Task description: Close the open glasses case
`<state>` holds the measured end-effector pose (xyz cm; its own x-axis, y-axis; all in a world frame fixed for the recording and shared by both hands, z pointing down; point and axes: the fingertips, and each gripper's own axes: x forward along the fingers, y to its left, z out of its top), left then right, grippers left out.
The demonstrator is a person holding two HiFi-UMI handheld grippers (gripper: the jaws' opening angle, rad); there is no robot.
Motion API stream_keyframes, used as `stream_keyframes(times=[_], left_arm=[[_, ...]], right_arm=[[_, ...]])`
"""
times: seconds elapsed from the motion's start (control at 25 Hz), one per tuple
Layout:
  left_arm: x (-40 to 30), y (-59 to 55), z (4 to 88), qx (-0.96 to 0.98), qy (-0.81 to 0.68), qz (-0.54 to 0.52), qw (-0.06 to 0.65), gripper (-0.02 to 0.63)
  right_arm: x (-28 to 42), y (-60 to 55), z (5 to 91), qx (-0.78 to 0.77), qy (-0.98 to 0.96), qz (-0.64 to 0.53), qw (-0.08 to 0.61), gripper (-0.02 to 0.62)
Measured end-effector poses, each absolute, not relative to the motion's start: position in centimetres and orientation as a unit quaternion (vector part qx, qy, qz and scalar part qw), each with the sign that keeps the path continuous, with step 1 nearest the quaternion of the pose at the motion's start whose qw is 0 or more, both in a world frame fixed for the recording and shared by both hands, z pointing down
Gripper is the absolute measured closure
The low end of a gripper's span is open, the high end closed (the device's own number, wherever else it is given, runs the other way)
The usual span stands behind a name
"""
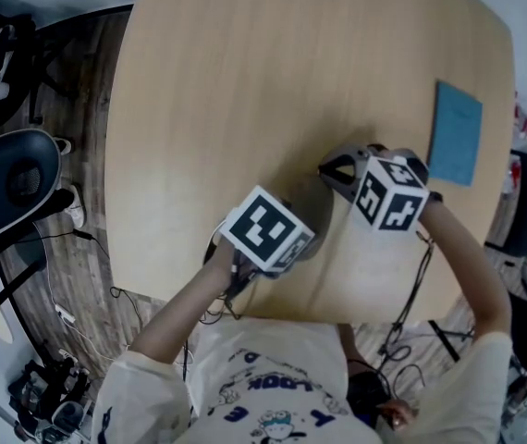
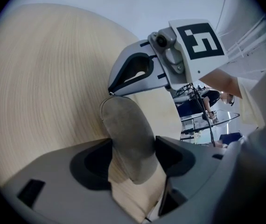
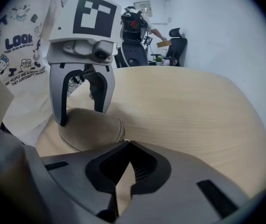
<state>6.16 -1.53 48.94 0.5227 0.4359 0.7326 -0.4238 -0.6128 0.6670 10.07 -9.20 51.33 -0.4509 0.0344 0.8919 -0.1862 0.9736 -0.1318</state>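
Observation:
A grey-brown oval glasses case (image 2: 126,134) lies on the wooden table (image 1: 245,81), lid down, with a seam around its rim (image 3: 88,127). My left gripper (image 2: 133,158) straddles the case across its width, and its pads press both sides. From the right gripper view its two fingers (image 3: 80,115) stand on either side of the case. My right gripper (image 3: 123,144) is shut, and its tip (image 2: 110,93) touches the case's far end, where a small metal bit shows. In the head view the marker cubes hide most of the case between the left gripper (image 1: 293,244) and the right gripper (image 1: 322,169).
A blue notebook (image 1: 455,132) lies near the table's right edge. Both grippers work close to the table's near edge, right in front of the person. A dark office chair (image 1: 14,178) and cables (image 1: 55,303) are on the floor to the left.

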Motion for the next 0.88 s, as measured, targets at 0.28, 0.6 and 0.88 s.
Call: stream_keyframes(times=[0.28, 0.6, 0.88], left_arm=[[6.6, -1.6, 48.8, 0.755, 0.008, 0.486, 0.441, 0.315], [6.7, -1.5, 48.6, 0.754, 0.018, 0.483, 0.446, 0.313], [7.3, -0.6, 48.2, 0.767, 0.034, 0.504, 0.396, 0.328]], right_arm=[[8.4, -9.9, 51.3, -0.053, -0.842, 0.032, 0.536, 0.595], [7.6, -10.0, 51.4, -0.175, -0.814, -0.034, 0.552, 0.595], [-0.7, -9.8, 48.7, -0.169, -0.876, -0.035, 0.450, 0.597]])
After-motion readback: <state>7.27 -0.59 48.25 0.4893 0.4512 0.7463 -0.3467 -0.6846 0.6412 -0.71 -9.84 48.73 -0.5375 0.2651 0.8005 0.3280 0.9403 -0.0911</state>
